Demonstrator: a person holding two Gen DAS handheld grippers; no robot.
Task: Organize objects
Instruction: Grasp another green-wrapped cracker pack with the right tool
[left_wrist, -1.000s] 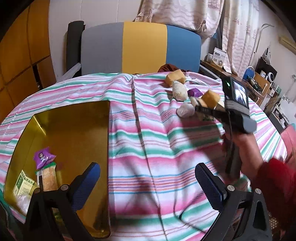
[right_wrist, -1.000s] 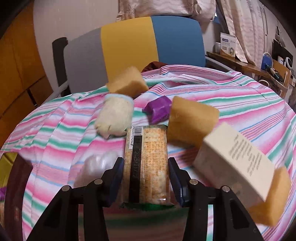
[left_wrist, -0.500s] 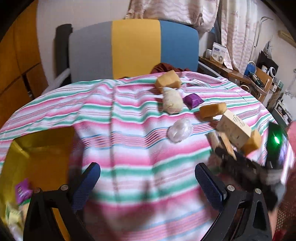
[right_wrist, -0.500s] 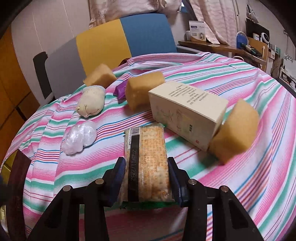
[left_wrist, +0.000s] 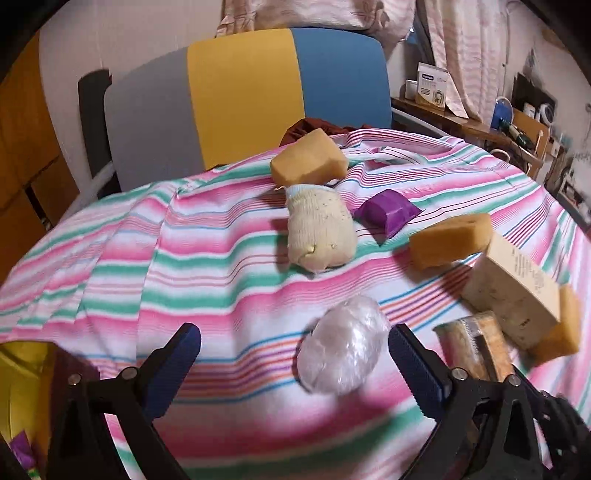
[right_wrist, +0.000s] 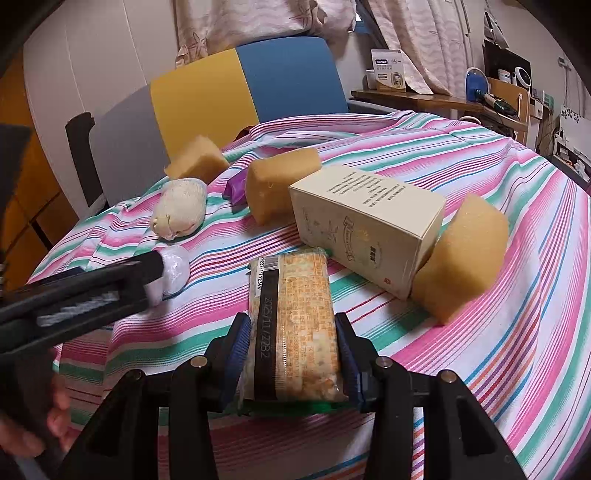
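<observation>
The right gripper (right_wrist: 291, 354) is clamped on a cracker packet (right_wrist: 291, 325) low over the striped surface (right_wrist: 480, 332), just in front of a cream box (right_wrist: 365, 218) flanked by tan sponges. The left gripper (left_wrist: 293, 363), its fingers wide apart, straddles a clear-wrapped ball (left_wrist: 341, 350) (beyond it a rolled sock (left_wrist: 319, 230) and a purple packet (left_wrist: 386, 214)).

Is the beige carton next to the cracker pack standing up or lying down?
Lying down. The beige carton rests on a long side on the striped tablecloth, printed text facing up, behind the cracker pack, one end against a sponge.
</observation>
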